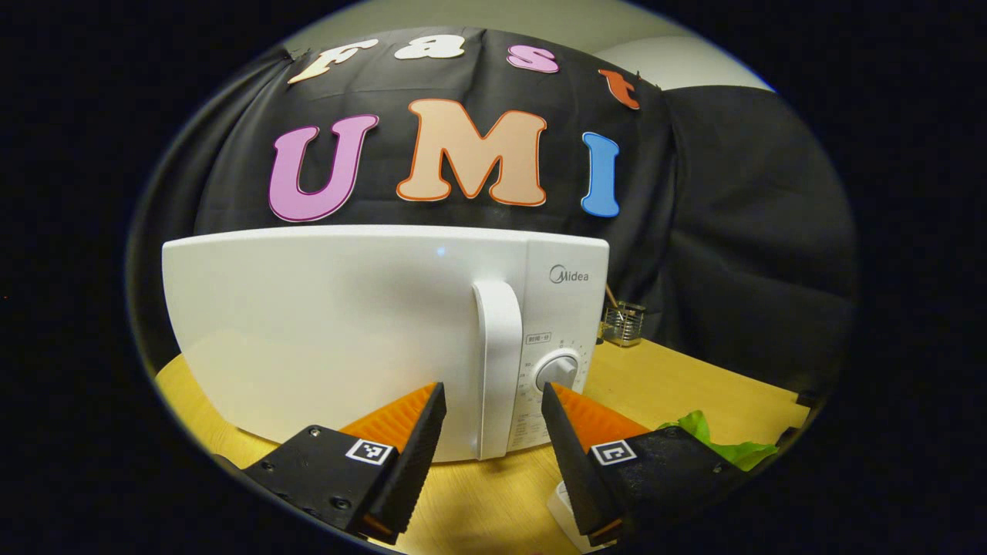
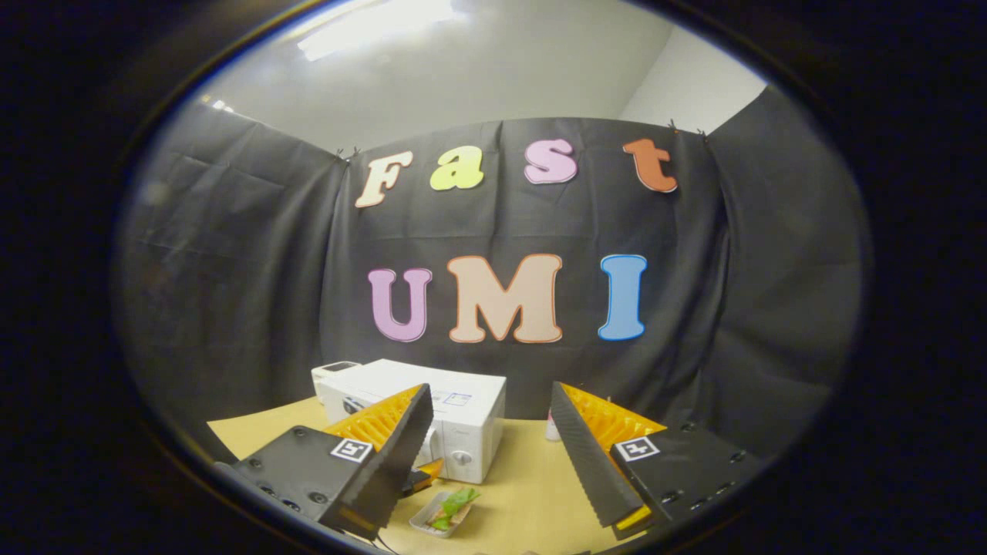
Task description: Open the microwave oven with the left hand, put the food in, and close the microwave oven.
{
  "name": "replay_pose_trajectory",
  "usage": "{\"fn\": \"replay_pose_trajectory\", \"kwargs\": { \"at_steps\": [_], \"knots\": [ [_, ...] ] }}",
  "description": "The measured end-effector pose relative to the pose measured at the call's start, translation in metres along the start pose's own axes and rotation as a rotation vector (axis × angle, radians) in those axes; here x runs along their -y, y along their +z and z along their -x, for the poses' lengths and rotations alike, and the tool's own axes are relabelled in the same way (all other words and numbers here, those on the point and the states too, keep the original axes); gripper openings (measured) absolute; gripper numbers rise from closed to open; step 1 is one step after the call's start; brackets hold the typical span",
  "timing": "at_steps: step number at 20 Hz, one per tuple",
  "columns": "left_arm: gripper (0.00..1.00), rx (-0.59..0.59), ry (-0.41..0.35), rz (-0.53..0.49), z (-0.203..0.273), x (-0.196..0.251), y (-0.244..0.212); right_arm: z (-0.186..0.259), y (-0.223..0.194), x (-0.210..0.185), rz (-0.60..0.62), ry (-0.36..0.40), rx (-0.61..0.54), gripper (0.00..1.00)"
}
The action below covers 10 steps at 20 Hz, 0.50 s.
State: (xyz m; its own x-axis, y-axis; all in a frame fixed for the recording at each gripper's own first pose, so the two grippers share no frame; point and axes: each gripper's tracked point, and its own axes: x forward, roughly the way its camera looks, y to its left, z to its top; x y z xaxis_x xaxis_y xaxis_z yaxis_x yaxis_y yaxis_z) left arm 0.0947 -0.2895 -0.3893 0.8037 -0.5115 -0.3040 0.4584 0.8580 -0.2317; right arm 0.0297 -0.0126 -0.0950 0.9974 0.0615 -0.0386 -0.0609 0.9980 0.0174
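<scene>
I log my left hand-held gripper point(image 1: 493, 420), jaws apart, facing the closed microwave's point(image 1: 347, 331) handle point(image 1: 497, 362); right hand-held gripper point(image 2: 490, 432) apart above the food tray point(image 2: 443, 512) on the bench point(image 2: 517, 493).

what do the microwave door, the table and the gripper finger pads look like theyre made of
Microwave door: smooth white plastic by its look, semi-gloss, with a small glint of light near the top edge. Table: light wood or wood-look laminate, matte yellow-tan; the grain is too faint to tell which. Left gripper finger pads: black, finely ribbed faces, likely rubber or printed plastic, on orange ridged plastic backing.
</scene>
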Motion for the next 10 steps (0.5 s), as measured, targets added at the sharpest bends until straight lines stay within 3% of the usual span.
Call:
{"fn": "replay_pose_trajectory", "kwargs": {
  "at_steps": [2, 5, 10],
  "knots": [
    [0.72, -0.004, -0.011, 0.011, -0.005, 0.001, -0.003, -0.006, -0.009, 0.0, -0.005, 0.01, -0.016, 0.97],
    [0.5, -0.022, -0.016, 0.001, -0.01, 0.004, -0.008, -0.011, -0.017, 0.005, -0.012, 0.008, -0.028, 0.97],
    [0.45, -0.02, -0.026, -0.014, -0.009, 0.003, -0.007, -0.016, -0.03, 0.018, -0.048, -0.004, -0.045, 0.96]
  ]
}}
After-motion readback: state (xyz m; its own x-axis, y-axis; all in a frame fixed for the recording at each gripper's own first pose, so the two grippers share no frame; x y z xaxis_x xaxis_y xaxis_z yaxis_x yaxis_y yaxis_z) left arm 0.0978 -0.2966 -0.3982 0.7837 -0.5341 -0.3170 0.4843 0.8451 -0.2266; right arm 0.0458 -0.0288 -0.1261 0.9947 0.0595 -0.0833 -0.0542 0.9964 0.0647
